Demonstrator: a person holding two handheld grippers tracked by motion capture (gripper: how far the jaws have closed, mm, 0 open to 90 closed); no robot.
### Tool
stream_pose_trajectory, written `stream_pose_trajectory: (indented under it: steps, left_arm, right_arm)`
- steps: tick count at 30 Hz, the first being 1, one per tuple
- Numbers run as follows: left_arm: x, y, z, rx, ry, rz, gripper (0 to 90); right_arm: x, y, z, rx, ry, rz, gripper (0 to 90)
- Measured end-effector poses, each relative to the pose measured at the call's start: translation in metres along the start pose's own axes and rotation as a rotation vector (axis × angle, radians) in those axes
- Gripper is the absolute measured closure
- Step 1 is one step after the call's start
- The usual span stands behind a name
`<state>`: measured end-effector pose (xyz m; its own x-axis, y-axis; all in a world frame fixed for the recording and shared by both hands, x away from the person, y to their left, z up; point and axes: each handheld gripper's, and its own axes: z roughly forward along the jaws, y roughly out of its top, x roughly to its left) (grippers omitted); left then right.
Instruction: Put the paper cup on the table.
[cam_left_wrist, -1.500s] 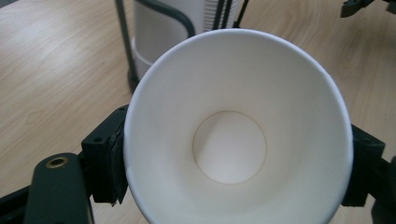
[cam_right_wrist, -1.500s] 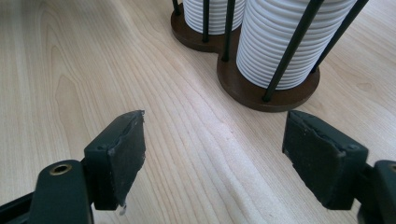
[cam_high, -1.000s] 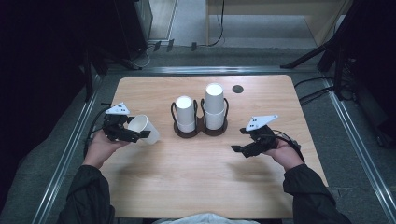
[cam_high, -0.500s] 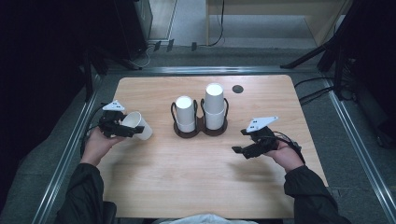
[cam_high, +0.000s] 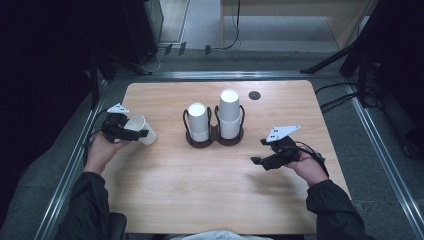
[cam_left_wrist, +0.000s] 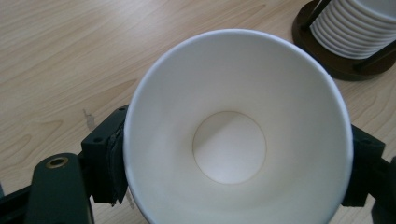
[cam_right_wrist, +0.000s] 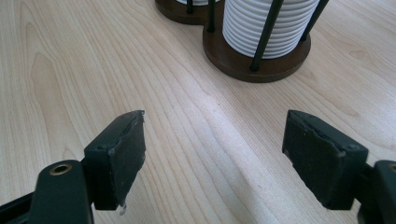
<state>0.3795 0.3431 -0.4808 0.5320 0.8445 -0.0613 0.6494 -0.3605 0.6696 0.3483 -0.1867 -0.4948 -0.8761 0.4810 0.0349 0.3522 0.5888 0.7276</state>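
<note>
At the desk's (cam_high: 165, 195) left edge, the paper cup (cam_high: 141, 129) is held tipped on its side, carried further left than a second ago, well apart from the cup holder (cam_high: 214, 138) and its two white cup stacks (cam_high: 229, 114). The left gripper (cam_high: 131, 133) is clamped on the cup's wall, jaws pinching it. The right gripper (cam_high: 259, 159) is hovered near the holder, jaws spread, nothing between them.
</note>
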Motion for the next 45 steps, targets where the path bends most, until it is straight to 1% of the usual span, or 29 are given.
stream_pose_trajectory:
  steps: [2, 3, 4, 5, 7, 8, 9, 14, 22, 28, 29, 32, 33, 35, 36, 38, 42, 45]
  left_arm:
    - [0.001, 0.0, -0.001, 0.002, 0.007, -0.005, 17.9]
    - [0.003, 0.001, -0.002, -0.003, 0.018, -0.019, 17.8]
    - [0.004, 0.001, -0.003, 0.0, 0.03, -0.022, 17.9]
    - [0.004, 0.001, -0.003, 0.0, 0.03, -0.022, 17.9]
    - [0.006, 0.0, -0.003, 0.003, 0.045, -0.035, 17.9]
    - [0.008, 0.0, -0.002, 0.012, 0.063, -0.042, 17.9]
    - [0.008, 0.0, -0.002, 0.018, 0.073, -0.042, 17.9]
    - [0.009, -0.001, 0.0, 0.033, 0.082, -0.05, 17.7]
    - [0.009, -0.001, 0.004, 0.061, 0.096, -0.048, 17.2]
    - [0.008, -0.001, 0.006, 0.066, 0.098, -0.047, 16.8]
    - [0.007, 0.0, 0.006, 0.066, 0.094, -0.041, 16.6]
    - [0.007, 0.0, 0.007, 0.065, 0.088, -0.044, 15.7]
    - [0.007, 0.0, 0.007, 0.061, 0.063, -0.056, 15.3]
    - [0.007, 0.001, 0.007, 0.061, 0.059, -0.065, 12.3]
    - [0.007, 0.001, 0.007, 0.061, 0.059, -0.065, 12.2]
    - [0.008, 0.002, 0.007, 0.045, 0.04, -0.089, 10.4]
    - [0.008, 0.002, 0.005, 0.032, 0.009, -0.098, 8.9]
    - [0.009, 0.003, 0.004, 0.02, -0.012, -0.115, 5.8]
  right_arm:
    - [0.0, 0.0, -0.001, 0.0, 0.0, -0.001, 21.6]
    - [0.0, 0.0, -0.001, -0.001, -0.002, 0.0, 21.6]
    - [0.0, 0.0, -0.002, -0.005, -0.002, 0.003, 21.6]
    - [0.0, 0.0, -0.002, -0.005, -0.002, 0.003, 21.6]
    - [-0.001, -0.001, -0.003, -0.009, -0.004, 0.002, 21.6]
    - [-0.001, -0.001, -0.003, -0.011, -0.004, 0.0, 21.6]
    - [-0.001, -0.001, -0.003, -0.011, -0.006, -0.001, 21.6]
    - [-0.001, -0.001, -0.004, -0.011, -0.005, -0.002, 21.6]
    - [-0.001, 0.0, -0.003, -0.012, -0.005, 0.0, 21.6]
    - [-0.001, 0.0, -0.003, -0.016, -0.004, 0.001, 21.6]
    - [-0.001, 0.0, -0.003, -0.015, -0.004, 0.0, 21.6]
    - [-0.001, 0.0, -0.003, -0.015, -0.004, 0.0, 21.7]
    - [-0.001, 0.0, -0.003, -0.013, -0.003, 0.0, 21.6]
    - [0.0, 0.0, -0.003, -0.009, -0.002, 0.001, 21.7]
    - [0.0, 0.0, -0.003, -0.009, -0.002, 0.001, 21.6]
    - [0.0, 0.0, -0.003, -0.011, -0.002, 0.002, 21.6]
    - [-0.001, 0.0, -0.003, -0.014, -0.004, -0.001, 21.6]
    - [-0.001, 0.0, -0.004, -0.014, -0.001, 0.001, 21.6]
